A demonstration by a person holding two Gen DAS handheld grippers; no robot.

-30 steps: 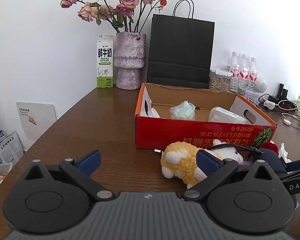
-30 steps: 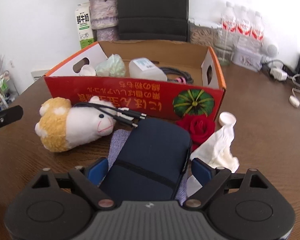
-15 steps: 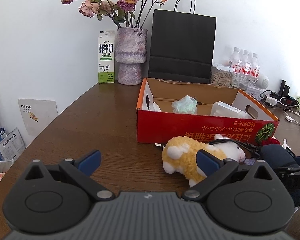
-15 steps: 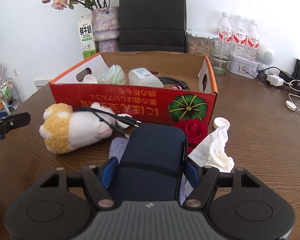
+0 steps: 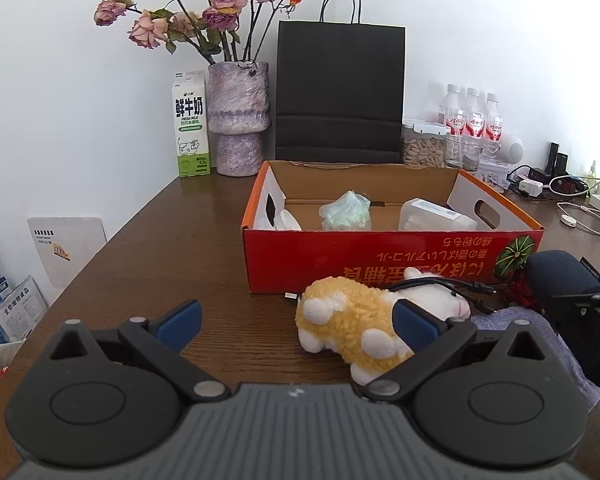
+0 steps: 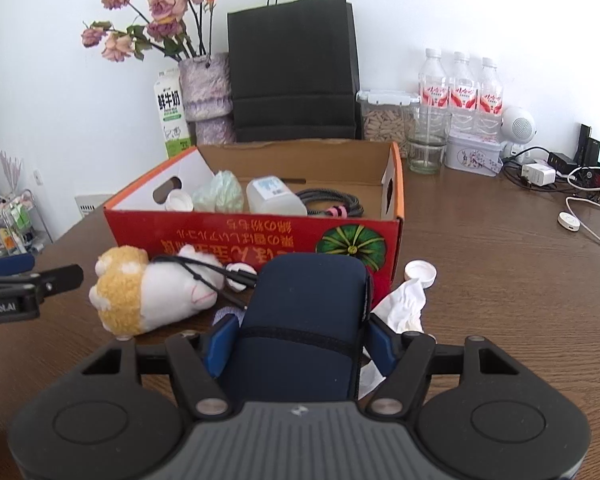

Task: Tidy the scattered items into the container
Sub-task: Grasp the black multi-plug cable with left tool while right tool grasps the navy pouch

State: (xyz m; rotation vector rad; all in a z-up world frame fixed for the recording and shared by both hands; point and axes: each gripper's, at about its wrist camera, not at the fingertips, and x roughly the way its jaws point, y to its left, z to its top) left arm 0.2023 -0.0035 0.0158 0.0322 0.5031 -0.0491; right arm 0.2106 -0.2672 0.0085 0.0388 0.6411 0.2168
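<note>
Over on the left, the left gripper [image 5: 296, 316] hangs with its jaws wide and nothing between them, low over the brown wooden table [image 5: 172, 248], with the plush sheep [image 5: 364, 320] lying on its side just ahead, a black cable [image 5: 440, 286] draped across its head. Moving to the middle, the red cardboard box [image 6: 260, 236] stands open, and it already holds a white cap, a green crumpled bag [image 6: 218, 192], a white plastic tub [image 6: 274, 196] and a coiled cord [image 6: 332, 204]. And here is the action: the right gripper [image 6: 298, 344] has its blue pads pressed to both sides of the navy pouch [image 6: 308, 312], which is up off the table and tilted toward the box's front wall. So the step in hand looks like carrying the pouch in; the next move calls for height enough to clear that wall, then a release over the free floor on the right. Farther right, a crumpled tissue [image 6: 404, 308] and a white lid [image 6: 420, 272] wait on the table beside the box. Behind stand a milk carton [image 5: 191, 124], a vase of dried roses [image 5: 240, 116], a black paper bag [image 5: 340, 92], water bottles [image 6: 460, 84] and a tangle of chargers against a white wall.
</note>
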